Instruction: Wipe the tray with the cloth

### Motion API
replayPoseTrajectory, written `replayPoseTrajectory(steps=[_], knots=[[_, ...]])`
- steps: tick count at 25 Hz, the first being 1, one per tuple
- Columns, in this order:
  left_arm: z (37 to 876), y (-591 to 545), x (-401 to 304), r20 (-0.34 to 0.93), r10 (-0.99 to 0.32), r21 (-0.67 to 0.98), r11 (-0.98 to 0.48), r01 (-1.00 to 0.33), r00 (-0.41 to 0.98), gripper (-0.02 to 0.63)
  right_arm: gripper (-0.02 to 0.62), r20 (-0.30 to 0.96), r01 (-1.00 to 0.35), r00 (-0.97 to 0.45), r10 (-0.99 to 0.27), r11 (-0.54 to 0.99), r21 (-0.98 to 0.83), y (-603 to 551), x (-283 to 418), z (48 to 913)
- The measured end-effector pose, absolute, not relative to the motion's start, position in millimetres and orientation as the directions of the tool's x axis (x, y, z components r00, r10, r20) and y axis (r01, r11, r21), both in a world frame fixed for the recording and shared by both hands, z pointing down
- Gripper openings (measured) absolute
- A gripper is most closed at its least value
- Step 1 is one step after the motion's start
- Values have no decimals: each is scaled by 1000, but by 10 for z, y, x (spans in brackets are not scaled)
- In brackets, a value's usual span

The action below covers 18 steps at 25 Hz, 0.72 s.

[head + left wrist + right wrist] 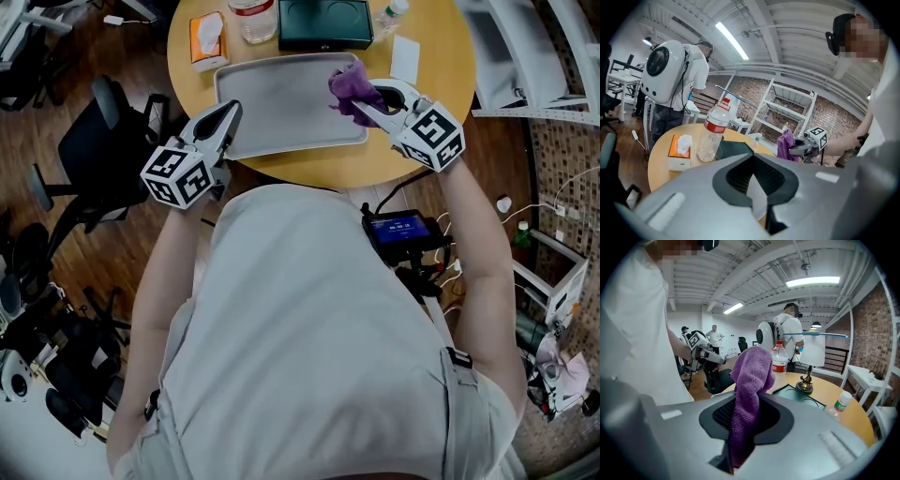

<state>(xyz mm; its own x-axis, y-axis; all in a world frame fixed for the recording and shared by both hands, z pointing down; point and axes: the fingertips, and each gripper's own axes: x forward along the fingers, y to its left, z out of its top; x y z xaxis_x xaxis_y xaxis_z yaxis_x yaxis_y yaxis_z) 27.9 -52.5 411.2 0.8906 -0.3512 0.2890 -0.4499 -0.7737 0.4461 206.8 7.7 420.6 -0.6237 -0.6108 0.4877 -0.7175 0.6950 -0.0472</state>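
Purple cloth [351, 86] pinched in right gripper [366, 105] over grey tray [281, 117], left gripper [228, 114] closed, empty.

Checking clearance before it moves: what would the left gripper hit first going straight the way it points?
The left gripper points across the grey tray toward the dark green tray beside the bottle. Probably that dark tray first, though the gripper's height over the grey tray is unclear.
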Motion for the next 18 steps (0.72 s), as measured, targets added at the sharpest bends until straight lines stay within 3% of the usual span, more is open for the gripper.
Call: replayPoseTrajectory(steps=[18], knots=[[4039, -602, 461, 254, -330, 464, -783, -414, 909, 0, 69, 462, -724, -631, -623, 687, -61, -1, 2034, 4079]])
